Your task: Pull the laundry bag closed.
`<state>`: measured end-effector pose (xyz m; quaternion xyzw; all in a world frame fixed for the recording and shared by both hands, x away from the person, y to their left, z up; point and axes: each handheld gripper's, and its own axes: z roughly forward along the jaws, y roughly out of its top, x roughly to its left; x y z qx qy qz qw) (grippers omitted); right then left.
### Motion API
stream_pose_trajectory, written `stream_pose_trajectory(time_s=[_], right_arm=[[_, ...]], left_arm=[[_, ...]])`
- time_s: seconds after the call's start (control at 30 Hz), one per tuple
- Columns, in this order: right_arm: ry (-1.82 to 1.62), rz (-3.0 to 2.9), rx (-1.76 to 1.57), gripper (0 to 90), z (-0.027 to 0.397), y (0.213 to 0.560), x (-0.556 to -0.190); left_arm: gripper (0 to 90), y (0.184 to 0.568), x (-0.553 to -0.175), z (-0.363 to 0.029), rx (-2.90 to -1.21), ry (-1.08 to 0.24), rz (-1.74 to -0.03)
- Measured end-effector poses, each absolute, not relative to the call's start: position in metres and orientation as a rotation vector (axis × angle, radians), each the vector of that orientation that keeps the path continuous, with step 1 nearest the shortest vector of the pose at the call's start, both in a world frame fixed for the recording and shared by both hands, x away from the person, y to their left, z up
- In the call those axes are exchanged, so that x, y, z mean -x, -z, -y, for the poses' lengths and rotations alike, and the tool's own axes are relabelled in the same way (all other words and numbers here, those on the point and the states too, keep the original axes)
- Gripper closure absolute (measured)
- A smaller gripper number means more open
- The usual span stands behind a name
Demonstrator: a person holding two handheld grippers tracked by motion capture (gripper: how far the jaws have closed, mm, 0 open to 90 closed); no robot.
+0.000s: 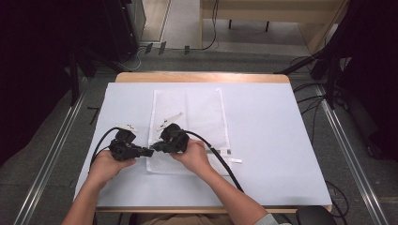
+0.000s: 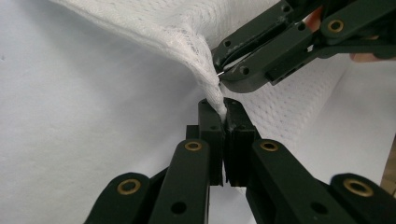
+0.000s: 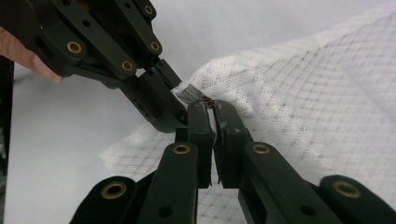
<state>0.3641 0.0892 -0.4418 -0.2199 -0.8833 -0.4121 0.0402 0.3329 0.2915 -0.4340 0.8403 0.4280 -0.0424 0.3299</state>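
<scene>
Currently one white mesh bag [image 1: 187, 117] lies flat on the white table cover [image 1: 272, 140], near its left-centre. Two grippers meet at the bag's near-left edge: left gripper [image 2: 223, 109] clamped on a pinched-up fold, right gripper [image 3: 211, 109] clamped on the edge beside it.

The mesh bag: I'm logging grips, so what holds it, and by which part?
Both grippers hold the white mesh bag: the left gripper and right gripper each pinch its raised left edge, close together.
</scene>
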Motion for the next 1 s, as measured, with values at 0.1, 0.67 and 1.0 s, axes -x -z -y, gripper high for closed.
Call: stream_pose_trajectory(time_s=[0.1, 0.67, 1.0], right_arm=[[1.262, 2.710, 0.676, 88.2, -0.091, 0.444, -0.364], [1.202, 2.749, 0.781, 88.3, -0.068, 0.452, -0.369], [1.171, 2.737, 0.804, 88.3, -0.059, 0.452, -0.371]], left_arm=[[88.9, 0.435, -0.333, -0.291, -2.213, 0.101, -1.138], [88.6, 0.432, -0.329, -0.306, -2.150, 0.111, -1.125], [88.4, 0.433, -0.329, -0.307, -2.153, 0.116, -1.123]])
